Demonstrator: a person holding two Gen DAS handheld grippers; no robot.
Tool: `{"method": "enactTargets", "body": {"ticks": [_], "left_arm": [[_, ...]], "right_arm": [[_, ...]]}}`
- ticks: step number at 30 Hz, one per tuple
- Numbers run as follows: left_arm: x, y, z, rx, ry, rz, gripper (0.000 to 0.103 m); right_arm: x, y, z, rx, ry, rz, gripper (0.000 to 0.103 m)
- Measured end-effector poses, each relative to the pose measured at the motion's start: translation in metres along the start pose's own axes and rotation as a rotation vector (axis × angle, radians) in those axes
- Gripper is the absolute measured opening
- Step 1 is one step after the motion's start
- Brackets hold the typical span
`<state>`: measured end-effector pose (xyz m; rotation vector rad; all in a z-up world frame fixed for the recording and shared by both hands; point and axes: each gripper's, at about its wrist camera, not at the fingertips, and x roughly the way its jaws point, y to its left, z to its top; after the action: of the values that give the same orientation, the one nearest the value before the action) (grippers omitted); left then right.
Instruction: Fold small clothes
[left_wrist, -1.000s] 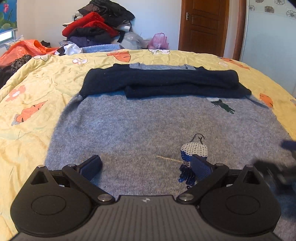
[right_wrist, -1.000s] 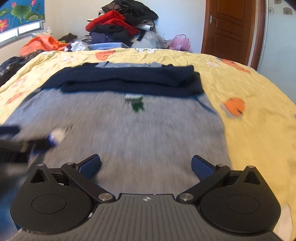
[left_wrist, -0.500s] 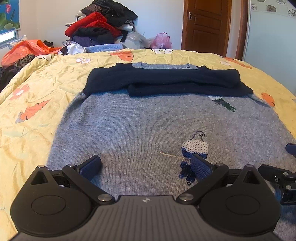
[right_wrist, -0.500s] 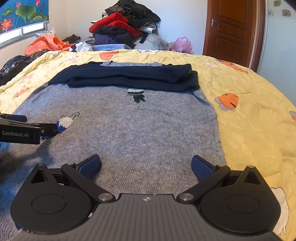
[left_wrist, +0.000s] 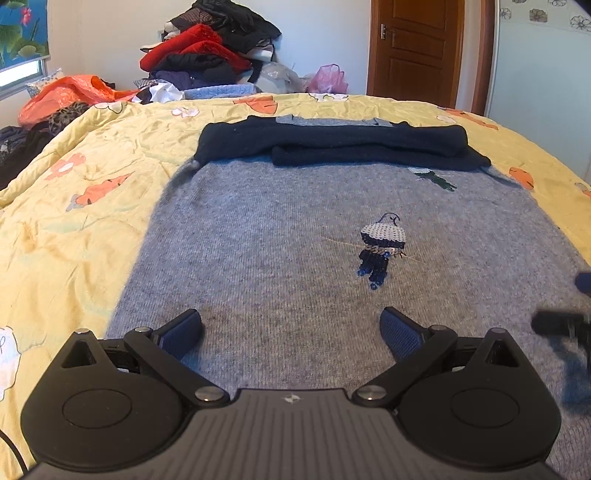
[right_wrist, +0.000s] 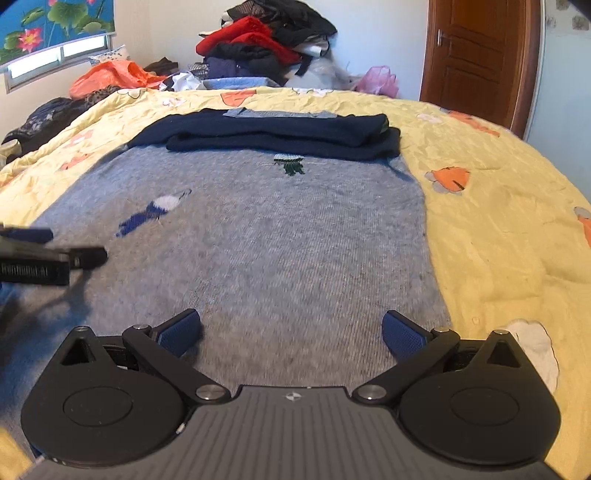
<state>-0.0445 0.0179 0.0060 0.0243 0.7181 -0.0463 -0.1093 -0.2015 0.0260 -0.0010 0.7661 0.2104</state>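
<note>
A grey knit sweater (left_wrist: 280, 236) lies flat on the yellow quilt (left_wrist: 74, 177), its navy sleeves (left_wrist: 332, 142) folded across the chest at the far end. A small sequin figure (left_wrist: 382, 245) and a green motif (left_wrist: 436, 181) decorate its front. My left gripper (left_wrist: 291, 332) hovers open over the near left part of the sweater, holding nothing. My right gripper (right_wrist: 291, 332) is open above the near right part of the same sweater (right_wrist: 288, 229), close to its right edge. Each gripper's fingers show blurred at the side of the other's view.
A heap of red, black and blue clothes (left_wrist: 210, 55) is piled at the far side of the bed, with an orange bag (left_wrist: 70, 92) to its left. A brown wooden door (left_wrist: 417, 51) stands at the back right. Bare yellow quilt (right_wrist: 498, 221) flanks the sweater.
Both grippers have drawn back toward the sweater's near hem, so the sequin figure now lies further ahead of the left fingers. Both stay open; the sweater has not moved.
</note>
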Motion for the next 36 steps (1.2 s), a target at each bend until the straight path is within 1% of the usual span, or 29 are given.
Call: {"method": "enactTargets", "body": {"ticks": [2,4,6,7,8,9,10,12,15,19,21,24,25,26,27,28,30,31,33,34,35,36], "left_arm": [[0.001,0.000,0.001,-0.001,0.001,0.000,0.103],[0.001,0.000,0.001,-0.001,0.000,-0.001,0.103],[0.001,0.000,0.000,-0.001,0.000,-0.001,0.103],[0.001,0.000,0.000,-0.001,0.000,-0.001,0.103],[0.001,0.000,0.000,-0.001,0.000,-0.001,0.103],[0.000,0.000,0.000,0.000,0.000,-0.002,0.103],[0.000,0.000,0.000,0.000,0.000,-0.004,0.103],[-0.001,0.000,0.000,0.000,0.000,-0.006,0.103],[-0.001,0.001,0.000,0.000,0.001,-0.007,0.103],[-0.001,0.001,0.000,0.001,0.001,-0.011,0.103],[-0.001,0.001,0.000,0.001,0.001,-0.010,0.103],[-0.004,-0.001,0.000,0.006,0.013,-0.004,0.103],[-0.009,-0.003,0.000,0.015,0.027,-0.011,0.103],[-0.016,-0.007,-0.001,0.030,0.038,-0.042,0.103],[-0.025,-0.011,-0.003,0.051,0.039,-0.089,0.103],[-0.036,-0.016,-0.007,0.079,0.027,-0.124,0.103],[-0.055,-0.029,-0.016,0.159,-0.002,-0.142,0.103],[-0.060,-0.035,-0.023,0.204,-0.008,-0.135,0.103],[-0.060,-0.046,-0.036,0.294,0.021,-0.110,0.103],[-0.060,-0.047,-0.044,0.314,0.027,-0.106,0.103],[-0.064,-0.045,-0.048,0.303,0.010,-0.109,0.103],[-0.066,-0.042,-0.051,0.295,0.021,-0.122,0.103]], "right_arm": [[0.006,-0.002,0.016,0.047,-0.019,0.013,0.103],[0.016,0.001,0.029,0.053,-0.021,0.025,0.103],[0.030,0.008,0.033,0.013,0.021,0.012,0.103],[0.037,0.013,0.029,-0.020,0.051,-0.001,0.103],[0.036,0.020,0.020,-0.075,0.017,-0.026,0.103],[0.030,0.023,0.011,-0.110,-0.034,-0.038,0.103],[0.024,0.023,0.003,-0.109,-0.055,-0.036,0.103],[0.009,0.013,-0.010,-0.054,-0.039,-0.003,0.103],[-0.020,0.002,-0.035,-0.085,-0.033,0.011,0.103],[-0.057,-0.016,-0.070,-0.113,-0.049,0.036,0.103],[-0.069,-0.021,-0.074,-0.138,-0.030,0.037,0.103],[-0.071,-0.027,-0.060,-0.080,0.029,0.022,0.103],[-0.069,-0.026,-0.053,-0.062,0.032,0.008,0.103],[-0.068,-0.025,-0.046,-0.039,0.030,-0.001,0.103],[-0.065,-0.023,-0.040,-0.017,0.032,0.009,0.103],[-0.063,-0.021,-0.035,0.001,0.035,0.035,0.103],[-0.057,-0.013,-0.025,0.019,0.035,0.111,0.103],[-0.053,-0.007,-0.021,0.006,0.036,0.138,0.103],[-0.043,0.010,-0.019,-0.073,0.047,0.148,0.103],[-0.038,0.018,-0.020,-0.123,0.059,0.135,0.103],[-0.033,0.025,-0.024,-0.176,0.085,0.120,0.103],[-0.028,0.032,-0.029,-0.225,0.119,0.112,0.103]]}}
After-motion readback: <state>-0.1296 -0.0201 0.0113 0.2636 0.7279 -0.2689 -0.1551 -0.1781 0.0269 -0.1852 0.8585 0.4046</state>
